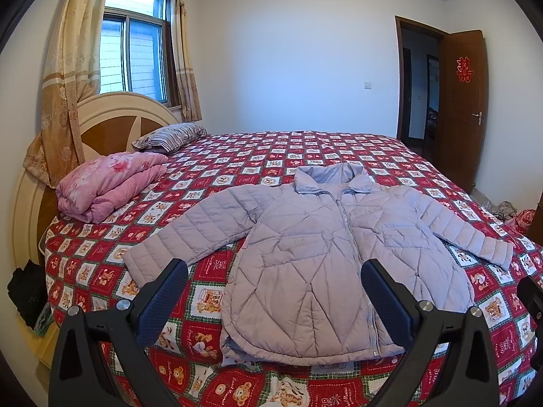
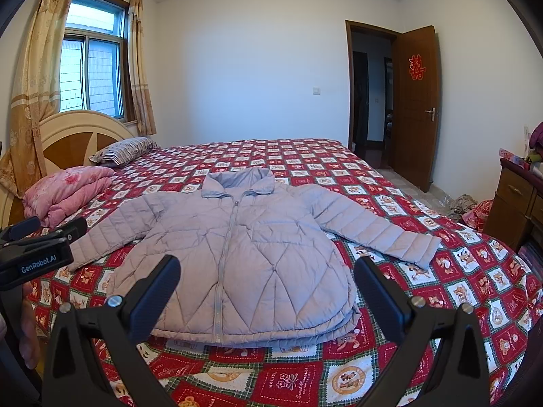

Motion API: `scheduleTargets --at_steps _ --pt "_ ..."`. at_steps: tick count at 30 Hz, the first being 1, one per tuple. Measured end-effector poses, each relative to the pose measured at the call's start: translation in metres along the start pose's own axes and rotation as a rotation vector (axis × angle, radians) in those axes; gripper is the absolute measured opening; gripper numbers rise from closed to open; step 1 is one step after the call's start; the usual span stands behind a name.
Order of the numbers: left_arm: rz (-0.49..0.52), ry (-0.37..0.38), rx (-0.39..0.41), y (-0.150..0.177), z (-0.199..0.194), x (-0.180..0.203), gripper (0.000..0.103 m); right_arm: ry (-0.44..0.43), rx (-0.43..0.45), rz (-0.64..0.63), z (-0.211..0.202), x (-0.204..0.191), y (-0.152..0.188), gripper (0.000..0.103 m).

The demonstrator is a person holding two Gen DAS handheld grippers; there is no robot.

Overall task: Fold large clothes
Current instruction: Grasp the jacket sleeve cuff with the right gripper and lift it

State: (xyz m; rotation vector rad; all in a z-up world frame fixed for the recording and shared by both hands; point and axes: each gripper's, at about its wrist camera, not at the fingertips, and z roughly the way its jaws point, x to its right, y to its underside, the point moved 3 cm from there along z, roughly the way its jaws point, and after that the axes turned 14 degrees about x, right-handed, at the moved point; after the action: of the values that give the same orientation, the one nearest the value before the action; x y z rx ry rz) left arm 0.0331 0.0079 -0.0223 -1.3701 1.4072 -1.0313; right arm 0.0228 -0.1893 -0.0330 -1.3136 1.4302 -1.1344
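Both the left gripper (image 1: 275, 300) and the right gripper (image 2: 268, 291) hang with jaws spread wide, holding nothing, above the jacket's hem. The lilac quilted jacket (image 1: 315, 247) lies flat mid-bed on the red patchwork bedspread (image 1: 237, 156), zipped, sleeves out toward ten and three o'clock. Likely light, puffy, slippery; pinch a cuff or a shoulder seam.

Left gripper (image 1: 275, 291) held level, jaws spread wide, empty, right gripper (image 2: 268, 288) likewise wide apart and empty, side by side, possibly a hand (image 2: 29, 322) beneath the left one
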Motion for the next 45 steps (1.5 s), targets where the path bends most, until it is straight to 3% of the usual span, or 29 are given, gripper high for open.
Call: scheduleTargets --at_steps 7,12,22,27,34,36,37,38,40,45 --pt "-0.012 0.0 -0.064 0.013 0.031 -0.007 0.102 -0.025 -0.043 0.021 0.021 0.003 0.013 0.103" --pt "0.016 -0.044 -0.101 0.029 0.076 -0.016 0.102 0.044 -0.099 0.028 0.062 0.034 0.034 0.103" --pt "0.079 -0.077 -0.179 0.051 0.176 -0.013 0.102 0.293 -0.207 0.147 0.133 0.162 0.067 0.103" --pt "0.105 -0.107 -0.181 0.054 0.226 -0.009 0.102 0.432 -0.25 0.247 0.158 0.241 0.078 0.097" --pt "0.141 -0.193 -0.211 0.072 0.297 -0.02 0.102 0.57 -0.331 0.369 0.196 0.328 0.104 0.082" --pt "0.15 -0.233 -0.226 0.08 0.312 -0.025 0.102 0.565 -0.347 0.384 0.206 0.336 0.109 0.066" --pt "0.15 -0.243 -0.234 0.083 0.318 -0.027 0.102 0.549 -0.349 0.378 0.21 0.337 0.109 0.053" --pt "0.15 -0.256 -0.242 0.087 0.323 -0.029 0.102 0.532 -0.361 0.364 0.215 0.336 0.109 0.034" --pt "0.157 -0.282 -0.267 0.097 0.333 -0.037 0.102 0.518 -0.377 0.36 0.222 0.336 0.111 0.017" --pt "0.147 -0.291 -0.308 0.114 0.341 -0.053 0.102 0.527 -0.335 0.326 0.217 0.338 0.102 0.008"
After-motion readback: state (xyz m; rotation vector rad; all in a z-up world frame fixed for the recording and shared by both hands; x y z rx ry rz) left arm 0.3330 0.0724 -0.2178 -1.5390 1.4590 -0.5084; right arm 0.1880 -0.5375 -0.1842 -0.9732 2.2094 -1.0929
